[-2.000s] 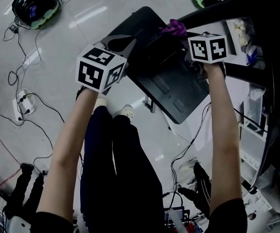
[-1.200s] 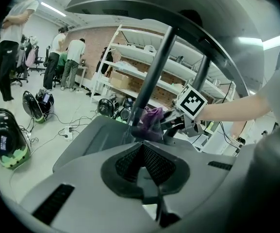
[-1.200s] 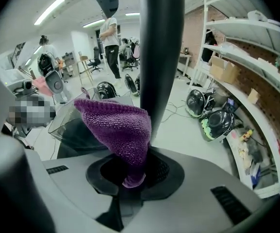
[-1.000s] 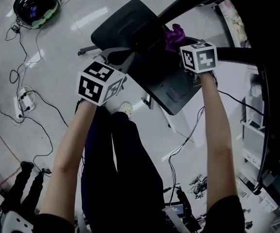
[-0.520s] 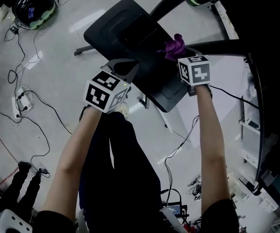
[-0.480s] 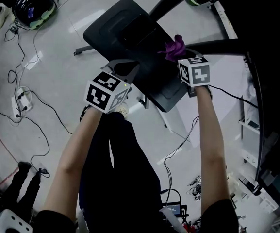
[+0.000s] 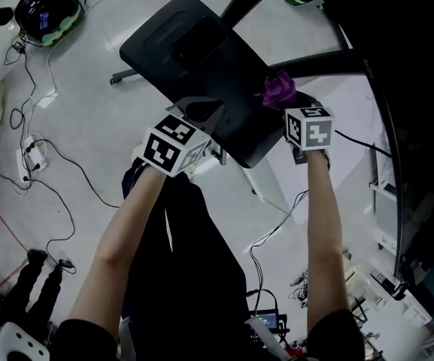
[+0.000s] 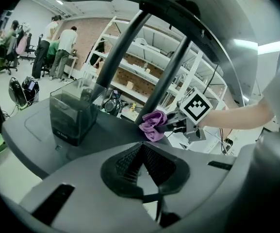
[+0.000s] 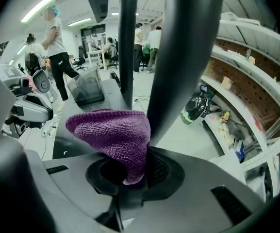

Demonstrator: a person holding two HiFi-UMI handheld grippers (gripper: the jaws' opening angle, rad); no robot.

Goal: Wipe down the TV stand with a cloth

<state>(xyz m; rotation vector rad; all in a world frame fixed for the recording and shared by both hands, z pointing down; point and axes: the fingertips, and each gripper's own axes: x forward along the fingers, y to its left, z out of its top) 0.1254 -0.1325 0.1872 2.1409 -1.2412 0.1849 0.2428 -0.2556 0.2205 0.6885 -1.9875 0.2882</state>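
The purple cloth [image 9: 111,130] is being gripped tight by the right tool [image 9: 130,173] and pressed on the black TV stand [image 7: 194,59], just beside a pole [image 8: 171,81]. The left tool [image 8: 142,164] is being held shut, with nothing in it. The wiping step is being done. Next, the cloth likely needs sliding across the rest of the stand.

Left tool [image 7: 205,111] closed, right tool [image 7: 286,101] clamped

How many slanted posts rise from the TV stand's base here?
2. One post rises beside the tinted box; the other stands beside the purple cloth gripped by the right tongs. None appear hidden.
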